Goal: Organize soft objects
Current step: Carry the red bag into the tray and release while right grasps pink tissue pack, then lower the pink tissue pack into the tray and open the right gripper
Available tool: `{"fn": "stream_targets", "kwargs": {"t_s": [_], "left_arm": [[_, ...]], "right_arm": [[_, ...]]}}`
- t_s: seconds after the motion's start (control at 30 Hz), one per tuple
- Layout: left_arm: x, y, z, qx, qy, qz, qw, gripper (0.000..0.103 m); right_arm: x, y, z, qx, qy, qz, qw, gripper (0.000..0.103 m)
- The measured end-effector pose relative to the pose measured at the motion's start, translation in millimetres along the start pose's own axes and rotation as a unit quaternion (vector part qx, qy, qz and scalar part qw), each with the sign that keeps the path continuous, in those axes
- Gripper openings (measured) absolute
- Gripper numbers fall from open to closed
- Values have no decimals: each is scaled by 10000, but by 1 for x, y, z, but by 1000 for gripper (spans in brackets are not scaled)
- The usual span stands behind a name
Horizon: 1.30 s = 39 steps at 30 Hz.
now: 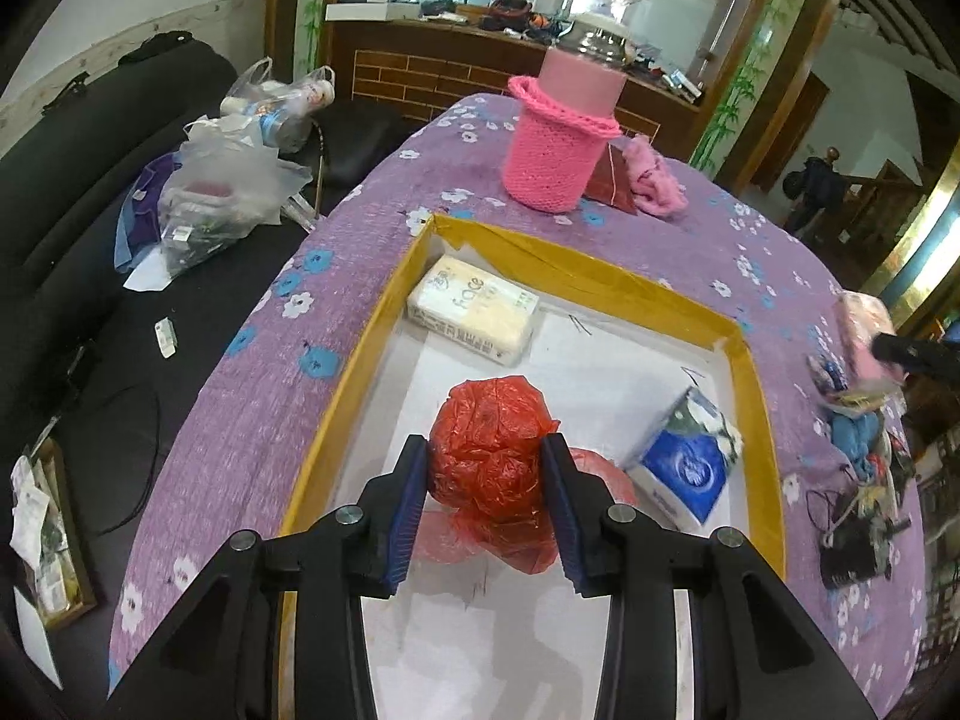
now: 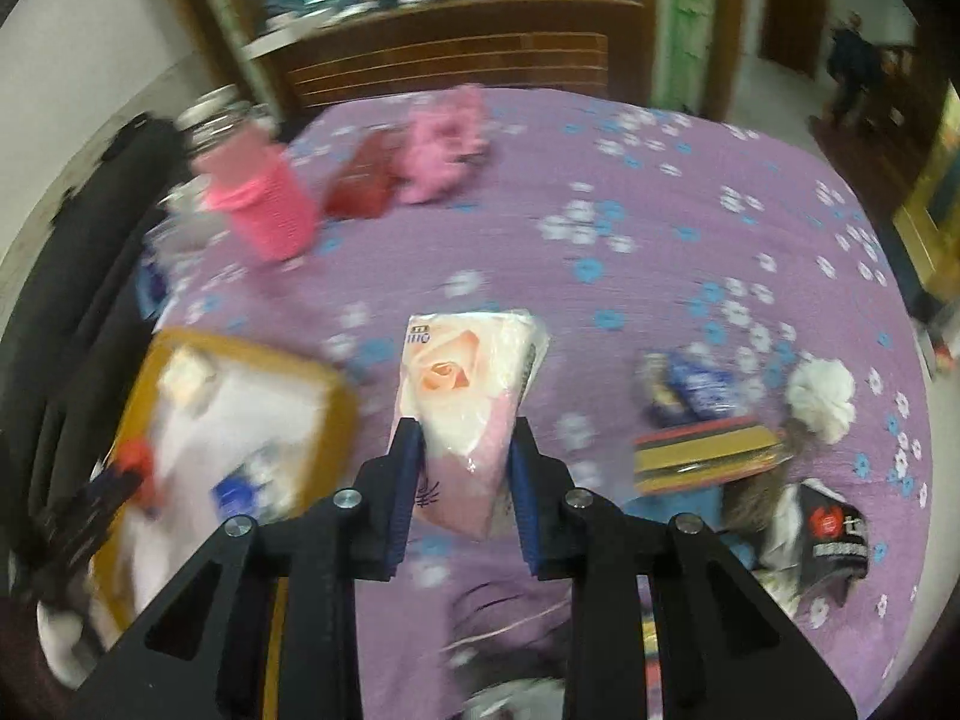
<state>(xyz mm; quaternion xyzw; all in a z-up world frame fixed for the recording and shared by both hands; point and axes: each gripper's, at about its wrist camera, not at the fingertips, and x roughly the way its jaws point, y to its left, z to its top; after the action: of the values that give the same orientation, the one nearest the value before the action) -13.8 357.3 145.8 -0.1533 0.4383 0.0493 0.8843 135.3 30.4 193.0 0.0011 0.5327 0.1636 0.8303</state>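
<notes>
My left gripper is shut on a crumpled red plastic bag, and holds it just above the white floor of a yellow-rimmed box. More red plastic lies under it. In the box lie a cream tissue pack marked "face" at the far left and a blue tissue pack at the right. My right gripper is shut on a rose-printed tissue pack, held above the purple flowered cloth to the right of the box. The right wrist view is blurred.
A pink knitted holder, a dark red packet and a pink cloth stand at the far side of the table. Right of my right gripper lie a blue packet, a striped flat box and a white pompom. A dark sofa with plastic bags is at the left.
</notes>
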Motion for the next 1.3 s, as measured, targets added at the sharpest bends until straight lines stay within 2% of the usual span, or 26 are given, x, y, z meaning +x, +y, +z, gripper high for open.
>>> {"fn": "stream_targets", "kwargs": {"t_s": [0.07,0.13,0.17,0.2,0.27,0.37,0.57,0.73,0.87,0.97,1.1,1.2,1.3], "left_arm": [[7,-1,7,10,43,93,9999,42],[15,-2,13,48,93,159,9998,63],[17,-2,16,40,108,144,9998,79],[19,0,18,-3,111,108,9999,83],[20,6,23,-135,83,-133,9998,83],[15,17,25,-334,18,-259,9991,83],[-34,38,5,-528,-579,-418,9960,85],[-68,49,-23,-507,-959,-278,9937,88],[-87,56,-42,-434,-1179,-135,9920,89],[-91,56,-52,-409,-1213,-186,9916,89],[-97,56,-57,-429,-1233,-266,9911,89],[-105,52,-62,-414,-1276,-321,9904,89],[-113,41,-69,-322,-1327,-360,9900,89]], "right_arm": [[-3,21,-7,-176,24,155,9997,26],[-3,50,-14,-395,77,370,9985,26],[-3,57,-17,-453,92,423,9980,26],[-1,72,-21,-566,144,533,9969,26],[6,91,-26,-694,218,660,9952,26],[18,112,-30,-808,296,820,9929,26],[54,156,-30,-891,557,1021,9892,26],[89,177,-23,-761,668,1028,9895,27],[107,183,-23,-779,631,823,9916,29],[108,187,-27,-955,515,546,9926,31],[98,179,-25,-828,388,619,9939,31],[69,158,-23,-523,145,882,9946,31],[31,134,-28,-508,-183,907,9944,31]]}}
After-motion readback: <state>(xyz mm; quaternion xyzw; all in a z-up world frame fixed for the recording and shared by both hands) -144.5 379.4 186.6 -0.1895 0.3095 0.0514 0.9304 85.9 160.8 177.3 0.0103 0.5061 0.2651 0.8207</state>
